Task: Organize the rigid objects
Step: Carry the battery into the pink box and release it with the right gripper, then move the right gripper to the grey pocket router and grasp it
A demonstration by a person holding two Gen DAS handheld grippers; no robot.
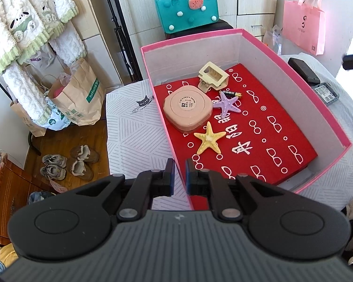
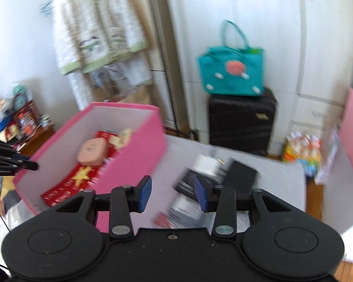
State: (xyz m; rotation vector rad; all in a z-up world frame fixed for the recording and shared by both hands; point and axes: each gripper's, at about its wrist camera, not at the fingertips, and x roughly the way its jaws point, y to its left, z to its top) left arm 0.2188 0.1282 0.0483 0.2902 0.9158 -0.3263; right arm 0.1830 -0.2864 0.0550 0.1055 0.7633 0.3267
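Observation:
A pink box [image 1: 322,108] with a red patterned floor holds a peach compact case [image 1: 187,110], a yellow starfish [image 1: 209,139], a purple starfish [image 1: 225,104], a cream hair claw [image 1: 212,76] and a battery [image 1: 230,93]. My left gripper [image 1: 180,176] hovers over the box's near left wall, nearly closed with a small gap, holding nothing. My right gripper [image 2: 173,193] is open and empty above the table, right of the pink box [image 2: 139,155]. The right wrist view is blurred; dark and white items [image 2: 241,175] lie ahead of it.
A black case [image 1: 303,70] and a grey labelled case [image 1: 326,92] lie on the table right of the box. The patterned tablecloth [image 1: 134,131] shows left of it. Paper bags [image 1: 80,98] and shoes [image 1: 68,162] are on the floor. A teal bag [image 2: 232,70] sits on a black suitcase [image 2: 242,122].

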